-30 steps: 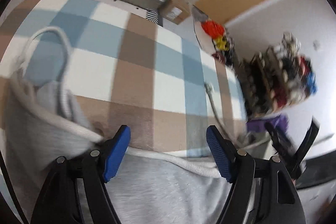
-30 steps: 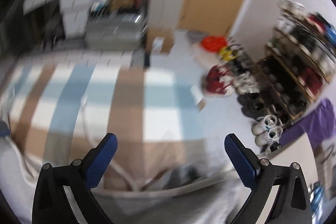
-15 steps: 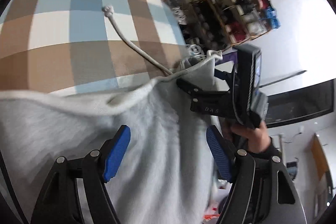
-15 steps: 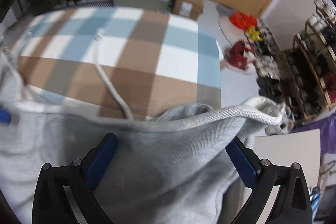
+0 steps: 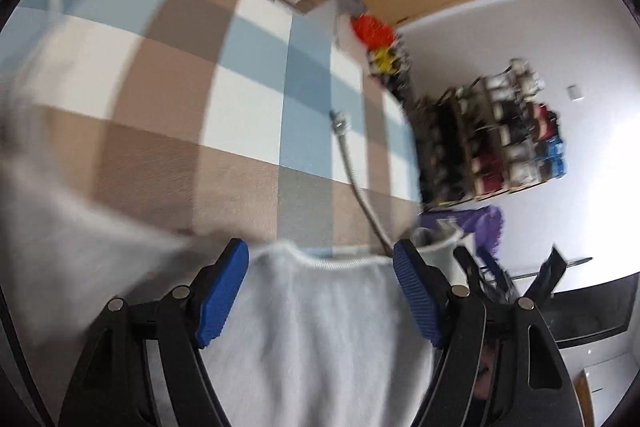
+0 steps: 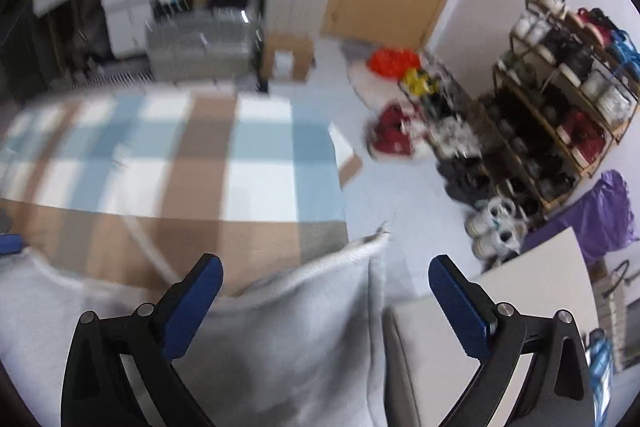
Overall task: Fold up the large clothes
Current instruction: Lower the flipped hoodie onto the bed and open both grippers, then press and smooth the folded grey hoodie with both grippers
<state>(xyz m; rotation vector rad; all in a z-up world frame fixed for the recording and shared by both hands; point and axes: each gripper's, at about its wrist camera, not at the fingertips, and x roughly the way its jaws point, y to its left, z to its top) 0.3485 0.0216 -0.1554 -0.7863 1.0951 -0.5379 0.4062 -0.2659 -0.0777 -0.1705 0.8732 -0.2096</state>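
A checked blanket [image 5: 248, 115] covers the bed, a shoe rack [image 6: 560, 99] by the wall. The grey garment [image 5: 320, 327] lies bunched at the blanket's near edge, probably awaiting spreading. Both the left gripper [image 5: 320, 291] and right gripper [image 6: 324, 295] gape wide over it, holding nothing. A drawstring [image 5: 356, 179] trails toward the right edge.

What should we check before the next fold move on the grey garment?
1. Left gripper open: ok, pads apart, nothing pinched.
2. Right gripper open: ok, pads apart.
3. Garment under both grippers: ok, grey fabric fills the space between the fingers in each view.
4. Garment flat on the checked cloth: cannot tell, both views are blurred.
5. Drawstring clear of the fold: not ok, it trails out across the cloth.
6. Garment edge inside the table edge: not ok, a corner pokes past the cloth's right edge.
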